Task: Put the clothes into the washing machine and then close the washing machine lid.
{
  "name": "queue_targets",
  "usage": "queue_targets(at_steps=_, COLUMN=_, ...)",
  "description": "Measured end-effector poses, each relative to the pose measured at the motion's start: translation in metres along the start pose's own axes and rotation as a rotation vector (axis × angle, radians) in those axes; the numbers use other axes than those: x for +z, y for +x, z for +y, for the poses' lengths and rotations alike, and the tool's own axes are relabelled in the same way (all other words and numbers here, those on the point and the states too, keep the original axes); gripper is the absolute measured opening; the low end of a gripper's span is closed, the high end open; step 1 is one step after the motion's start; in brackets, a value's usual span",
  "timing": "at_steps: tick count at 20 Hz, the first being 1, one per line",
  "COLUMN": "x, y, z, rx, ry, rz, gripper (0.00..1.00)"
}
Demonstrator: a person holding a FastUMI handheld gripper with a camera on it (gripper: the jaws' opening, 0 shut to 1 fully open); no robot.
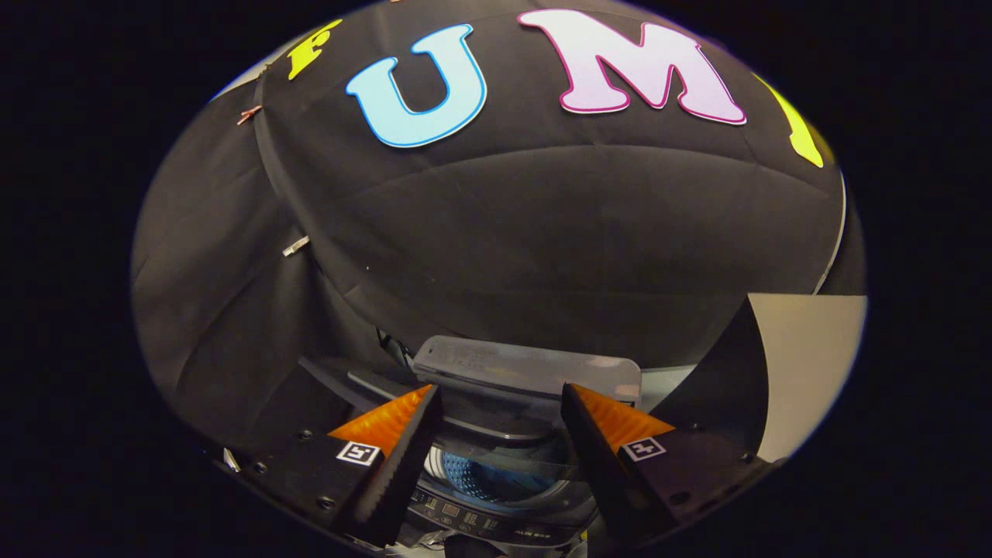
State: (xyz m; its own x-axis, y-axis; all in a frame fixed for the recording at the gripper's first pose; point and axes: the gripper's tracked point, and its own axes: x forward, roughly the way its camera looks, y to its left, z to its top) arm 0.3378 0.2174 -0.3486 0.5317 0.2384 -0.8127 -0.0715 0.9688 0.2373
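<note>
Two spread fingers of the gripper [500, 434] frame the washing machine [496, 496], its lid [527, 368] raised beyond them.

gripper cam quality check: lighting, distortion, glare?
Gripper view: dim booth, strong fisheye bowing at the cloth wall; open gripper sharp; washing machine between the fingers is dark, its raised translucent lid catching soft glare; drum faintly lit.

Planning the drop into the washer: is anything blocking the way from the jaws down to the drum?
Nothing visible does. The gripper is open and holds nothing; the lid stands raised beyond the jaws, and the drum lies open between them, behind the control panel.
</note>
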Motion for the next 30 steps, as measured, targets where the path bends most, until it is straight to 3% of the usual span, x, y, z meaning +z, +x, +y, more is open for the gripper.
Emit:
queue_targets(at_steps=2, x=-0.028, y=0.007, z=-0.008, rx=-0.048, ry=-0.024, rz=0.081, gripper=0.97)
queue_targets(at_steps=4, x=-0.049, y=0.009, z=0.000, rx=-0.011, ry=0.008, rz=0.131, gripper=0.94)
queue_targets(at_steps=15, x=-0.044, y=-0.013, z=0.013, rx=-0.018, ry=-0.081, rz=0.046, gripper=0.94)
queue_targets(at_steps=21, x=-0.012, y=-0.061, z=0.026, rx=-0.023, ry=-0.150, rz=-0.106, gripper=0.94)
queue_targets(at_steps=24, x=0.015, y=-0.103, z=0.037, rx=-0.012, ry=-0.191, rz=-0.232, gripper=0.94)
queue_targets(at_steps=30, x=0.025, y=-0.191, z=0.047, rx=0.030, ry=-0.255, rz=-0.434, gripper=0.96)
